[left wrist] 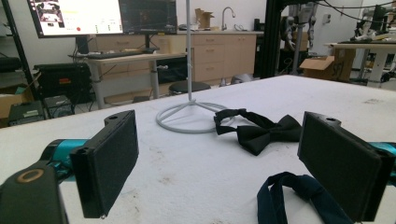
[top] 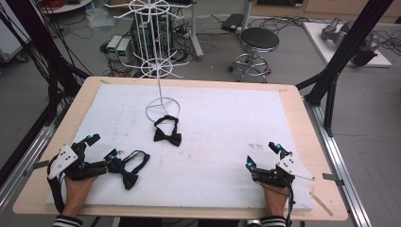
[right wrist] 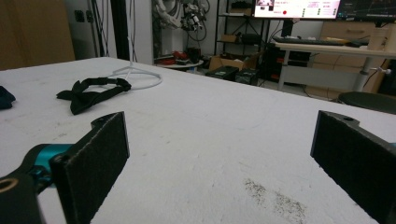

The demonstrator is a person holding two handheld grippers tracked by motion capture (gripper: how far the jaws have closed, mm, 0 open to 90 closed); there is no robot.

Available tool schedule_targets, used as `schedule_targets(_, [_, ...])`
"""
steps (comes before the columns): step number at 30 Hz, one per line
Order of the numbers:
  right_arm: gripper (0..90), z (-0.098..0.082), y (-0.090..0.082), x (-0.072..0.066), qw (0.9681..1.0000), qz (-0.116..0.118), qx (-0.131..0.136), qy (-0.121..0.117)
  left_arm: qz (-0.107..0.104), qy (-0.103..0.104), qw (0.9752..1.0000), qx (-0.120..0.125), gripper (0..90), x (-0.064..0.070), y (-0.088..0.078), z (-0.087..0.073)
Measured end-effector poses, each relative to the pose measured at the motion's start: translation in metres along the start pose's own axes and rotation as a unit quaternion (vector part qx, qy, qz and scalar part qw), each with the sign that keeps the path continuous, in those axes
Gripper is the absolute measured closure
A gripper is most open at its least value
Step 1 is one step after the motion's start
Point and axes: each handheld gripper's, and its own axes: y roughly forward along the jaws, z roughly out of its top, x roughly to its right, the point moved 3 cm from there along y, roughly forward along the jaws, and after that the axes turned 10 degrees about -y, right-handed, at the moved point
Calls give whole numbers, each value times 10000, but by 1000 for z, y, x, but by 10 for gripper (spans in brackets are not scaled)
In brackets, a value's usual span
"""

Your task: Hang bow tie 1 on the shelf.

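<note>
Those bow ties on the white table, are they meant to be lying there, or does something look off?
Slightly off: the white wire rack stands with its hooks bare, while both bow ties lie loose on the white mat. One bow tie sits by the rack's ring base, the other bow tie right beside the left hand-held gripper. Nothing looks damaged.

Open white mat (top: 227, 142) lies between both grippers; the wire stand (top: 160, 71) and 2 bow ties probably block the left half.
</note>
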Motion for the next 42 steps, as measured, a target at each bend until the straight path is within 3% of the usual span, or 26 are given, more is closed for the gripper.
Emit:
schedule_targets(7, [36,0,-1,1,10000,-33,44,9,-4,-78,10000,27,128,-2,0,0])
schedule_targets(17, [36,0,-1,0,10000,-40,71,17,-50,-81,9998,-155,123,-3,1,1])
schedule_targets(25, [36,0,-1,0,10000,-47,70,14,-190,85,9992,-345,123,-11,0,26])
schedule_targets(27, [37,0,-1,0,10000,-50,65,8,-351,199,9980,-484,123,-12,3,39])
schedule_targets(30, [36,0,-1,0,10000,-56,66,10,-444,270,9970,-566,123,-12,5,45])
schedule_targets(34, [36,0,-1,0,10000,-60,66,21,-720,376,9936,-779,123,-13,10,58])
schedule_targets(37, [36,0,-1,0,10000,-64,51,37,-790,477,9917,-891,123,-16,11,65])
schedule_targets(42, [37,0,-1,0,10000,-58,57,31,-920,427,9901,-974,123,-20,13,72])
